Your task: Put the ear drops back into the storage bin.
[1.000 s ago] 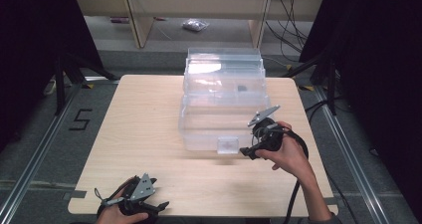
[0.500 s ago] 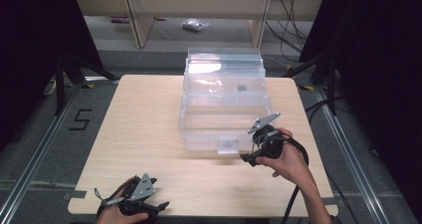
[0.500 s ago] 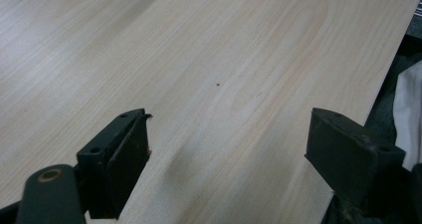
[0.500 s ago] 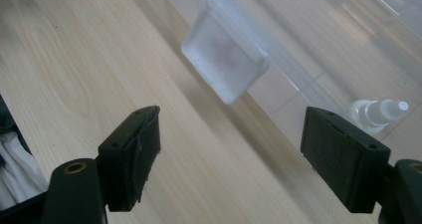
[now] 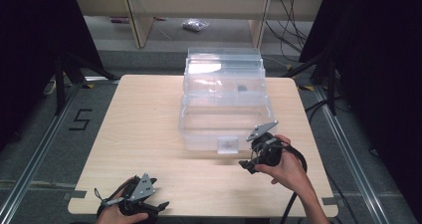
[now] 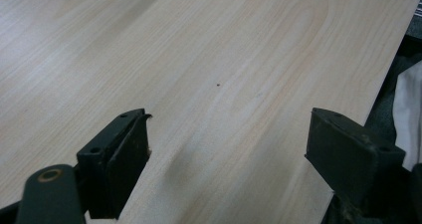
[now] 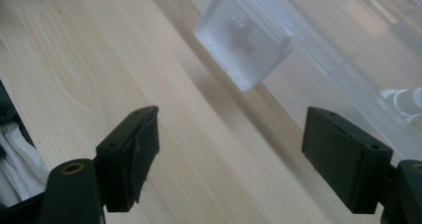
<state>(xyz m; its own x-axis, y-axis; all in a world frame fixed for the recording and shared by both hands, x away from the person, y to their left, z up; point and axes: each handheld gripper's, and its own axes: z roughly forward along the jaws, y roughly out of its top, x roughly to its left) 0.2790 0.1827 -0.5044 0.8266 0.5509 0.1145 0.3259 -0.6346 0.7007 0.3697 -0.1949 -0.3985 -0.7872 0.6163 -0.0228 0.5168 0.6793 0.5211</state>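
Note:
A clear plastic box (image 5: 224, 109) stands at the back middle of the wooden table (image 5: 144, 129), its lid raised behind it. A frosted latch tab (image 5: 228, 145) hangs on its front wall. My right gripper (image 5: 247, 159) sits just right of and in front of that tab, open and empty. In the right gripper view the latch tab (image 7: 244, 40) lies ahead of the wide-spread right gripper (image 7: 231, 149), apart from both jaws, with the box wall (image 7: 348, 59) to the right. My left gripper (image 5: 158, 205) rests at the table's front left edge, and in its own view the left gripper (image 6: 226, 149) stands open over bare wood.
A small dark item (image 5: 241, 88) lies inside the box. Wooden shelving (image 5: 139, 20) and a plastic bag (image 5: 195, 25) on the floor lie beyond the table. A "5" mark (image 5: 80, 119) is on the floor at left. Cables run along the right side.
My right gripper has drawn back a little from the box front toward the table's near edge and sunk slightly. The left gripper has stayed where it was.

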